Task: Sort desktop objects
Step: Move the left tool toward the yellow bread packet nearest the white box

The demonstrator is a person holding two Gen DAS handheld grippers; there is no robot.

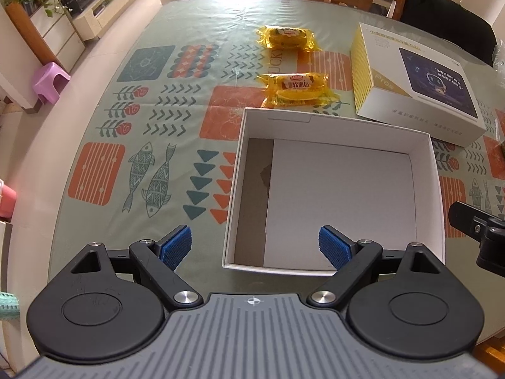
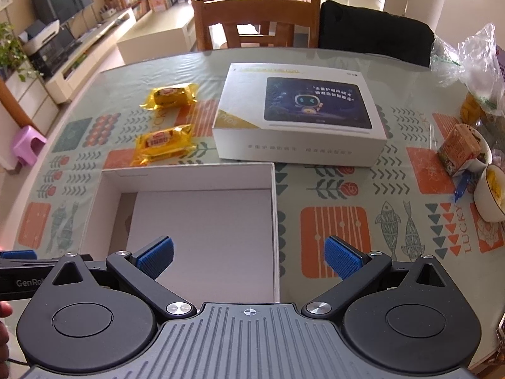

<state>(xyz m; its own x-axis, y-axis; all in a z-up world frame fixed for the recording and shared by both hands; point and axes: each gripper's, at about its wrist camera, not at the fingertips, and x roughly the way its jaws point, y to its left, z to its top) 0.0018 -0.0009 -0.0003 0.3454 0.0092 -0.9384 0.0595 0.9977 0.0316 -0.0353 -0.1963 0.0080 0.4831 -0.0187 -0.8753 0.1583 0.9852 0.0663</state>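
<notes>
An open white cardboard box (image 1: 423,151) (image 2: 189,175) lies on the patterned table, with nothing but a white sheet in it. Two yellow wrapped bread packs lie beyond it: the near pack (image 1: 298,90) (image 2: 164,143) just past the box's far rim, the far pack (image 1: 287,37) (image 2: 172,94) further back. My left gripper (image 1: 255,248) is open and empty above the box's near left corner. My right gripper (image 2: 249,257) is open and empty above the box's near right edge.
A closed white tablet box (image 1: 413,79) (image 2: 300,117) lies right of the packs. Bowls (image 2: 489,195), a small carton (image 2: 459,150) and a plastic bag (image 2: 473,63) crowd the table's right edge. Wooden chairs (image 2: 255,22) stand behind the table.
</notes>
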